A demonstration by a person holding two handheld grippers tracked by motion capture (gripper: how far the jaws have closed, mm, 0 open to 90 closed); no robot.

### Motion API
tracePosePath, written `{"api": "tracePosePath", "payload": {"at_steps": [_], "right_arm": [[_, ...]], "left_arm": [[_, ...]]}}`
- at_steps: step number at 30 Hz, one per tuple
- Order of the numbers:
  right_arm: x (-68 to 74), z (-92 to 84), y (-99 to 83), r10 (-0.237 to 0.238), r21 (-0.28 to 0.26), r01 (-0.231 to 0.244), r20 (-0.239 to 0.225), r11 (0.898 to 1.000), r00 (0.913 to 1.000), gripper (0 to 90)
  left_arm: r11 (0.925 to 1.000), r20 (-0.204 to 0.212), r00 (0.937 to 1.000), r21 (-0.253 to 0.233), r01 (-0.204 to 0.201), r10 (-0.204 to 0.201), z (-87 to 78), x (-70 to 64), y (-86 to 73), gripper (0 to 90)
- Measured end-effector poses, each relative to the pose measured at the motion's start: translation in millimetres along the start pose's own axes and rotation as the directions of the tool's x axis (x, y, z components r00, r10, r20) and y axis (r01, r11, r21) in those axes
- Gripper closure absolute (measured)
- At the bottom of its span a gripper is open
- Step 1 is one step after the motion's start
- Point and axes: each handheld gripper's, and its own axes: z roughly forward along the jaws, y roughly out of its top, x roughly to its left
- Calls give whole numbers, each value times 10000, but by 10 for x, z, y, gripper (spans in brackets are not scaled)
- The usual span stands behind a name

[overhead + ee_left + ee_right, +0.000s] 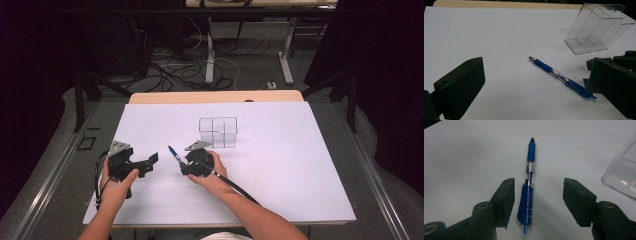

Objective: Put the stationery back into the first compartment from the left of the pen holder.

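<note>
Organizer (218,132) (clear, compartments empty), pen (528,192) lying between right tongs (538,200)

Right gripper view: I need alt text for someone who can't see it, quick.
A blue plastic click pen with a clear middle section lies flat on the white table, pointing away, its clip end between the right claw's two open black jaws and closer to the left-hand jaw. A clear plastic divided organiser box stands at the right edge.

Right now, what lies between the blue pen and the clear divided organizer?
Nothing: in the left gripper view only bare white tabletop separates the blue pen from the clear divided organizer. The high view agrees.
</note>
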Motion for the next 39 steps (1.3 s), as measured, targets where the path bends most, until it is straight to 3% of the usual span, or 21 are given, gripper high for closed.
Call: {"api": "tracePosePath", "payload": {"at_steps": [2, 3, 8, 14, 15, 17, 19, 29, 39], "right_arm": [[19, 24, -14, 15, 35, -15, -22, 10000, 10000, 466], [15, 52, -24, -202, -150, 202, 8, 9997, 9998, 478], [66, 107, -43, 27, 65, -26, -19, 10000, 10000, 524], [93, 171, -41, -313, 6, 313, 72, 9995, 9995, 572], [108, 192, -53, -69, -254, 72, 101, 9997, 9999, 580], [93, 190, -44, -256, 24, 256, 80, 9997, 9996, 599], [106, 200, -51, -41, 85, 40, 125, 10000, 9999, 619], [116, 239, -81, -577, 111, 574, 256, 9983, 9980, 667], [140, 237, -96, -656, 41, 655, 310, 9978, 9974, 727]], "left_arm": [[10000, 2, 10000, 7, -18, 18, 0, -1, 0, 1], [10000, -2, 10000, 23, -19, 19, -1, -2, 1, 1], [10000, 11, 10000, -1, -24, 24, 0, -3, -1, 1], [10000, 7, 10000, 5, -20, 20, -4, 7, 0, 1], [10000, 4, 10000, 4, -20, 20, -4, 8, 0, 1], [10000, 6, 10000, 26, -35, 35, -6, 8, 0, 1], [10000, -1, 10000, 4, -29, 29, -4, 7, -1, 1], [10000, -9, 10000, 13, -51, 51, -6, 4, 0, 1], [10000, -14, 10000, 13, -58, 58, -7, 3, -1, 1]]}}
